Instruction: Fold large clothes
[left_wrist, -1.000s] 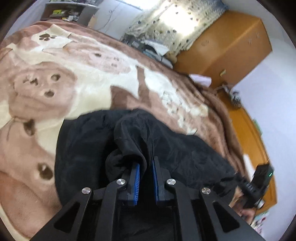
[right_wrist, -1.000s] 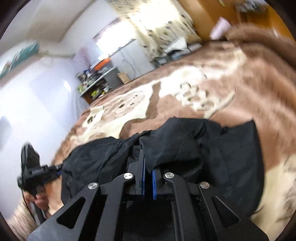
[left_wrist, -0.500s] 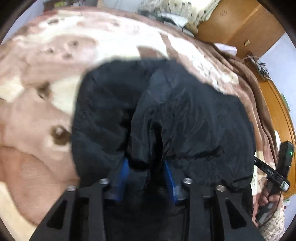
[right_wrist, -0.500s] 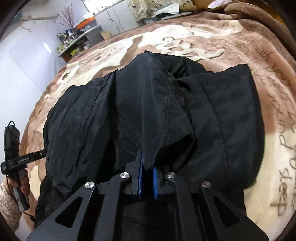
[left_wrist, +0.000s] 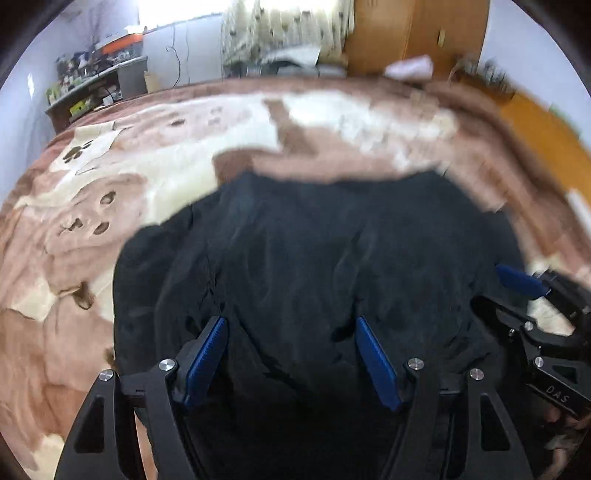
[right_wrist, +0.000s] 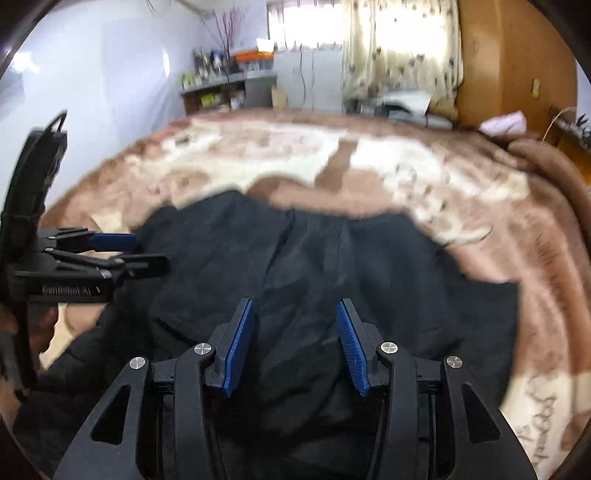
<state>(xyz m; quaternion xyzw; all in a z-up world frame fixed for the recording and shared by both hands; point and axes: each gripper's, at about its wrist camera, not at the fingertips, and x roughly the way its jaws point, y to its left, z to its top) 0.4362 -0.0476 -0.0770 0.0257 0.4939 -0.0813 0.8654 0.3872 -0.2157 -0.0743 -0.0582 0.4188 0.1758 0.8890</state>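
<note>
2 labels show — "DAS" (left_wrist: 557, 394), blanket (right_wrist: 480, 206) script unreadable.

Backlit window glare, motion blur, fisheye edges

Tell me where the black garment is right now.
The black garment lies on the brown blanket, filling the lower middle of both wrist views, under the two opening hand-held grippers, left and right.

Blanket (left_wrist: 184, 155) beyond black garment (left_wrist: 314, 258) open; right tool (left_wrist: 517, 291) crowds garment's right edge.
</note>
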